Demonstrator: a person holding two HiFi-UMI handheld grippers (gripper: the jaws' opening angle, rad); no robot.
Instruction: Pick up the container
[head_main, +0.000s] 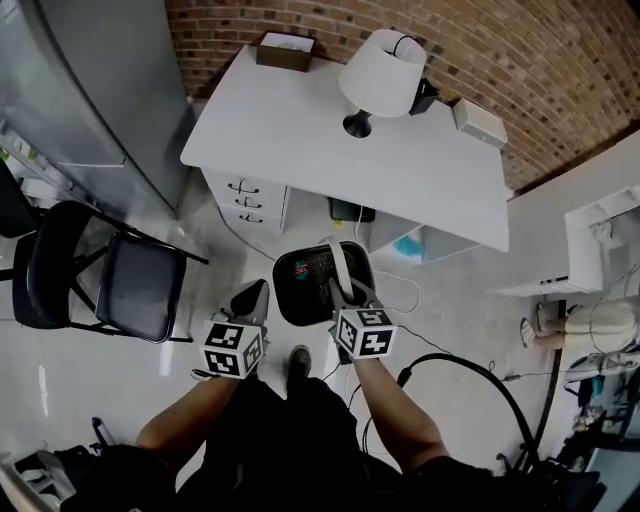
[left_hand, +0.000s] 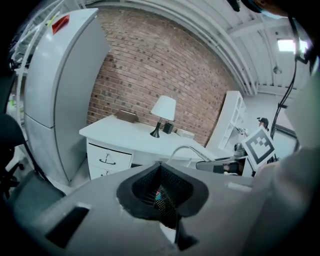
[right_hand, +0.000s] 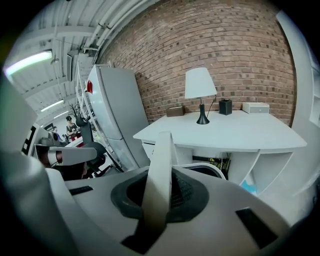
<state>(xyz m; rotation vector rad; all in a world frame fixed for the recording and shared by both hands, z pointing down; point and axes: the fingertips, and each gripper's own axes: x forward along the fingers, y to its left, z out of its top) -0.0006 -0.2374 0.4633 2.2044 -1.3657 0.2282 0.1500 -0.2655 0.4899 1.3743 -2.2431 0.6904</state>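
The container (head_main: 303, 287) is a black mesh bin with a white bail handle (head_main: 338, 265), in front of the desk. My right gripper (head_main: 346, 292) is shut on that handle, which runs up between its jaws as a white strip (right_hand: 159, 175). Part of the bin's rim (right_hand: 212, 169) shows behind them. Beside the bin's left edge my left gripper (head_main: 256, 297) is shut with nothing in it. The mesh (left_hand: 162, 194) shows through the notch of its jaws. Whether the bin is off the floor I cannot tell.
A white desk (head_main: 290, 135) with a lamp (head_main: 383, 72), a cardboard box (head_main: 285, 50) and drawers (head_main: 245, 200) stands ahead. At the left are a black chair (head_main: 110, 285) and a grey fridge (head_main: 90, 90). Cables (head_main: 440, 350) lie on the floor at right.
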